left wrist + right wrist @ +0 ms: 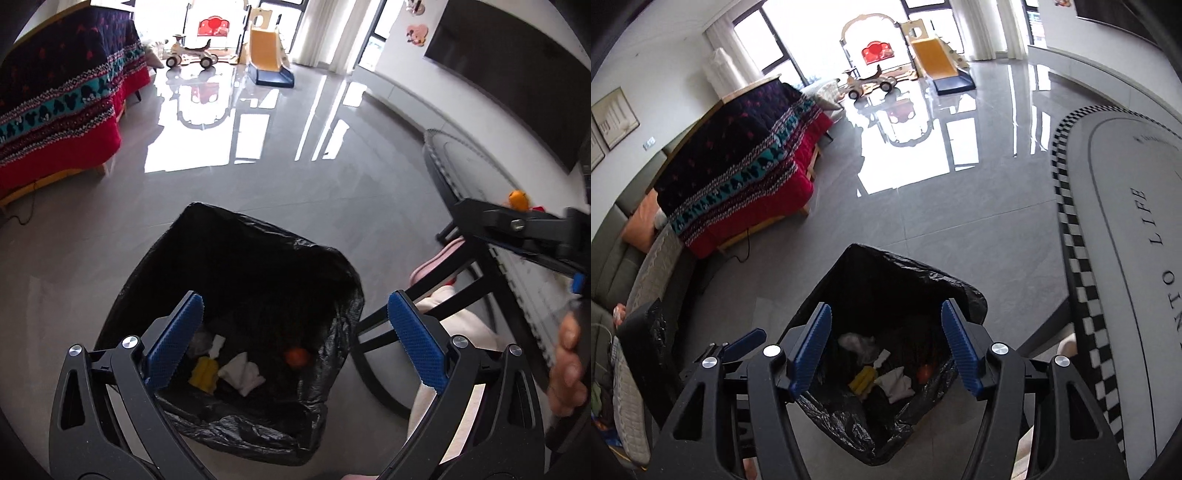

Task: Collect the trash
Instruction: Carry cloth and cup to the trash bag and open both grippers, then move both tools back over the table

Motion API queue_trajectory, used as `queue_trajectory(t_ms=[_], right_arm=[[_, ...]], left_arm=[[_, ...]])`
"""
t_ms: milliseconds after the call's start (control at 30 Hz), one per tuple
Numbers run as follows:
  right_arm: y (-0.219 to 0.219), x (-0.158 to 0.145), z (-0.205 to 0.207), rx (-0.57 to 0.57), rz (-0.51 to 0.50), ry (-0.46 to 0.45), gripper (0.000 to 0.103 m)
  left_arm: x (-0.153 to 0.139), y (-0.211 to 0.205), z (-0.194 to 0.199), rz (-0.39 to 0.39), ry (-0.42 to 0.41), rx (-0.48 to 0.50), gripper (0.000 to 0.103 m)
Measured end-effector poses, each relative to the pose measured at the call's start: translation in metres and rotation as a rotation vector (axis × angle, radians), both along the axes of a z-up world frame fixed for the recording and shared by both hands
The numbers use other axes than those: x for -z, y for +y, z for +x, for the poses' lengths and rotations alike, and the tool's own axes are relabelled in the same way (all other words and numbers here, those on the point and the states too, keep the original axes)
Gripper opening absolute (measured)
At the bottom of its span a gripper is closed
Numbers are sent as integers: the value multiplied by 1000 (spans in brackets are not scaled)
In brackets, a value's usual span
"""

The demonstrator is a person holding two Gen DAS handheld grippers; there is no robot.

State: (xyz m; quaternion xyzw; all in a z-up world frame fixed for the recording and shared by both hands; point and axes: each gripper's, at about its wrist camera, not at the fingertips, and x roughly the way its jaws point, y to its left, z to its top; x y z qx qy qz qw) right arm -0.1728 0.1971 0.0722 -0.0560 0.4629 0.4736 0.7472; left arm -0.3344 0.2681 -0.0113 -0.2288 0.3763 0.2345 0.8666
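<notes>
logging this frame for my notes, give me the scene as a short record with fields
left gripper: open, empty, above the bin
right gripper: open, empty, above the bin
bin: black liner, on grey floor, beside table
in bin: yellow wrapper, white tissue, orange item, clear plastic
on table: orange item, checkered mat
background: sofa with red blanket, slide, ride-on toy

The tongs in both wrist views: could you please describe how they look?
Both the left tongs and the right tongs have matte black frames with triangular cut-outs and round silver pivot bolts. Their fingers carry blue pads with a fine ridged, dimpled texture. No cables or sleeves show; a bare hand grips the right tool.
</notes>
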Motion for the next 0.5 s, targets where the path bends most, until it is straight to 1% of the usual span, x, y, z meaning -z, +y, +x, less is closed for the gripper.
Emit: queue_trajectory(t_ms=[100, 267, 333, 500], right_arm=[[-13, -6, 4, 15, 19, -7, 64], [-39, -19, 14, 55, 44, -38, 64], [-50, -23, 18, 73, 55, -52, 64], [-77, -29, 38, 135, 77, -55, 65]], left_arm=[[1, -5, 6, 24, 20, 12, 97], [1, -12, 20, -7, 19, 58, 97], [-2, -17, 28, -8, 16, 75, 97], [-15, -32, 47, 33, 20, 128, 97]])
